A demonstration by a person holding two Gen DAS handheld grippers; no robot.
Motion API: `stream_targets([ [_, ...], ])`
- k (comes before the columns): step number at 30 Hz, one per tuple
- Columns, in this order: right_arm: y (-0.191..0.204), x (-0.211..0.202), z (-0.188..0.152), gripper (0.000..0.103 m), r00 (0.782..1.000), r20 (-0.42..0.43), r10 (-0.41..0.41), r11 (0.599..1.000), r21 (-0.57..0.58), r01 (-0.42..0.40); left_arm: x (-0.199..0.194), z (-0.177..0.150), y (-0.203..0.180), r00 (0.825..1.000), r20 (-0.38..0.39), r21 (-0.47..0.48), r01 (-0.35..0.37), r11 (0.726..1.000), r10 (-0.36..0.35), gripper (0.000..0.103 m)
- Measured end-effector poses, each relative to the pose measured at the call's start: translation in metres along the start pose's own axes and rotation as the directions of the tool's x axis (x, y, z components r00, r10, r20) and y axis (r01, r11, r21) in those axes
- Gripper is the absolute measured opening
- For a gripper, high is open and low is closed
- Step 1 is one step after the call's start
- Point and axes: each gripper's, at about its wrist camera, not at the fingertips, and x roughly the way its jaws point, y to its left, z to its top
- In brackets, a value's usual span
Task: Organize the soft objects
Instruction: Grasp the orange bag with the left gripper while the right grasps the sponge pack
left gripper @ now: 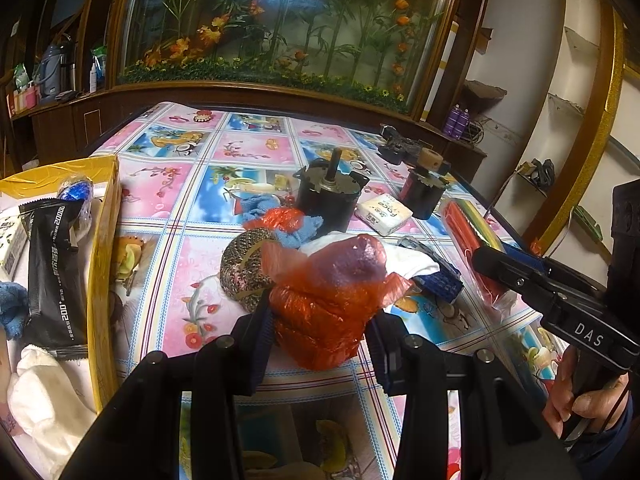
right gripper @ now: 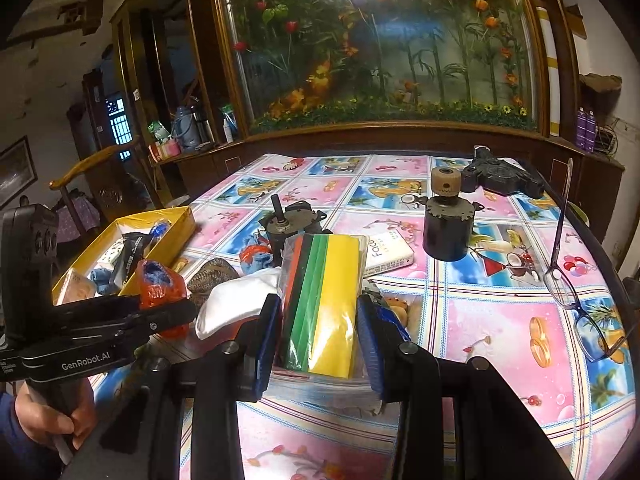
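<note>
Two hand-held grippers work over a table (right gripper: 500,320) covered in a pink-and-blue pictured cloth. The left gripper (left gripper: 320,320) has its jaws closed narrowly on a crumpled red plastic bag (left gripper: 324,304), which sits on the cloth just in front of a woven patterned bundle (left gripper: 244,268) and a white cloth (left gripper: 404,260). The right gripper (right gripper: 316,336) clamps a clear packet of coloured sheets (right gripper: 324,300), striped orange, black, green and yellow, its pads pressing both long sides while the packet's near end rests on the table. At the table's left edge stands a yellow box (left gripper: 105,264) that holds a black sachet (left gripper: 56,276), a white sock (left gripper: 44,392) and a blue cloth (left gripper: 12,312). More blue cloth (left gripper: 280,216) lies behind the red bag, beside a black motor (left gripper: 328,196). A white tissue pack (left gripper: 384,212) lies between that motor and a second motor (right gripper: 446,224) with a tan wheel on top. A pair of glasses (right gripper: 576,288) rests near the right edge. A hand (right gripper: 48,424) grips the left tool's handle.
</note>
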Motion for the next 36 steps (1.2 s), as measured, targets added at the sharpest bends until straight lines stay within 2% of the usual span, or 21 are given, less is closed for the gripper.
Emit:
stream_targets([
  [12,0.004,-0.001,0.0,0.041,1.0,0.005,0.012,1.0,-0.01,-0.012,0.0,0.001,0.0,1.0,0.007,0.006,-0.004,1.0,0.004,0.04],
  [18,0.01,-0.001,-0.001,0.041,1.0,0.01,0.026,0.999,-0.026,-0.026,-0.004,0.002,-0.002,0.999,0.032,0.025,-0.026,0.999,0.025,0.041],
  [27,0.025,-0.003,-0.003,0.041,0.999,0.02,0.041,0.999,-0.033,-0.041,-0.013,0.002,-0.012,0.991,0.099,0.072,-0.097,0.993,0.089,0.041],
  [36,0.04,0.0,-0.01,0.041,0.999,0.008,0.049,0.998,-0.045,-0.049,-0.018,0.001,-0.013,0.987,0.122,0.08,-0.112,0.991,0.101,0.041],
])
